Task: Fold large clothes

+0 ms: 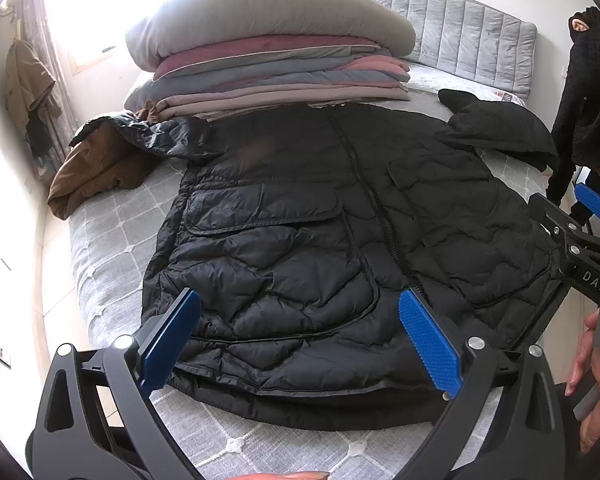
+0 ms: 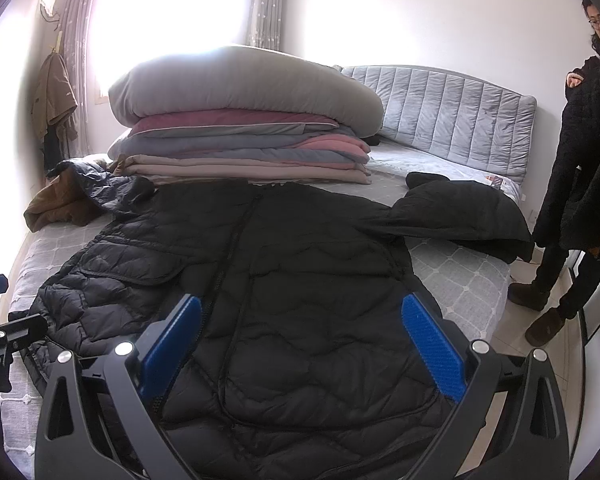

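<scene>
Bedroom: grey quilted bed (image 1: 108,248), stacked bedding (image 1: 268,64) at its head, brown garment (image 1: 96,168) on one edge. Black quilted puffer jacket (image 1: 300,208) lay front-up, zipped, sleeves spread. Left gripper (image 1: 300,336) and right gripper (image 2: 302,340) hovered over the hem, both spread wide, holding nothing. Likely light, soft, bulky and slick-shelled; hem corners or sleeve cuffs looked the best holds.

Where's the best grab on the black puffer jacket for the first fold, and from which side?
Likely the bottom hem corners of the black puffer jacket: it lies flat, front up, hem at the near bed edge. Come in low from that near side, left gripper and right gripper both open just above it. The sleeves lie farther off.
</scene>
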